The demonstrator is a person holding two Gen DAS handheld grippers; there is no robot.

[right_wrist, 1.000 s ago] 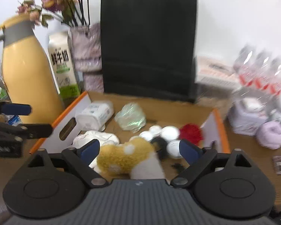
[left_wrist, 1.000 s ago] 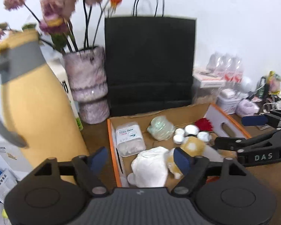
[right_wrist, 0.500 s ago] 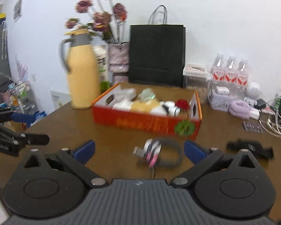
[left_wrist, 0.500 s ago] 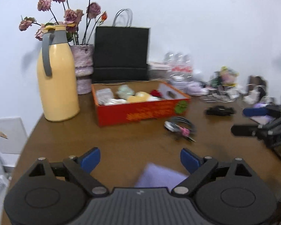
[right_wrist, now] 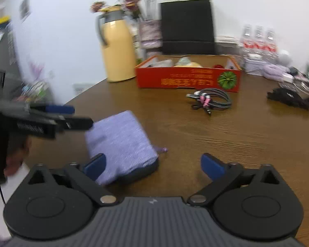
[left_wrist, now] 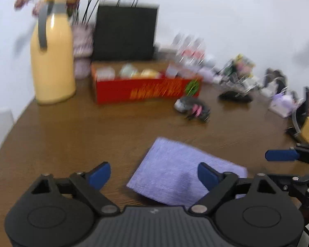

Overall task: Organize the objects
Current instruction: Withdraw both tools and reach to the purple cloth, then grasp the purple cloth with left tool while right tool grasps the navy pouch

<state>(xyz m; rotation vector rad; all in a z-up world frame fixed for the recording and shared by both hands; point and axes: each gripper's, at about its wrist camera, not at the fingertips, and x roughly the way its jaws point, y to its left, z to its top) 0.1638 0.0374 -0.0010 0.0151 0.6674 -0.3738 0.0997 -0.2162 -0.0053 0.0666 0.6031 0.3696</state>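
A folded lilac cloth [left_wrist: 181,175] lies on the brown table near its front edge; it also shows in the right wrist view [right_wrist: 121,142]. My left gripper [left_wrist: 154,174] is open just above and behind the cloth. My right gripper [right_wrist: 154,164] is open, its left finger beside the cloth's near edge. A red cardboard box [left_wrist: 146,90] holding several small items stands further back, also in the right wrist view [right_wrist: 187,78]. A coiled cable [right_wrist: 210,99] lies in front of the box.
A yellow jug [left_wrist: 51,61], a vase of dried flowers [left_wrist: 82,47] and a black paper bag [left_wrist: 125,33] stand behind the box. Water bottles [right_wrist: 257,41], a black item [right_wrist: 288,97] and small clutter fill the right side.
Both grippers have pulled back from over the box to the table's front. The lilac cloth now lies between the left fingers, and the right gripper has come close beside it.
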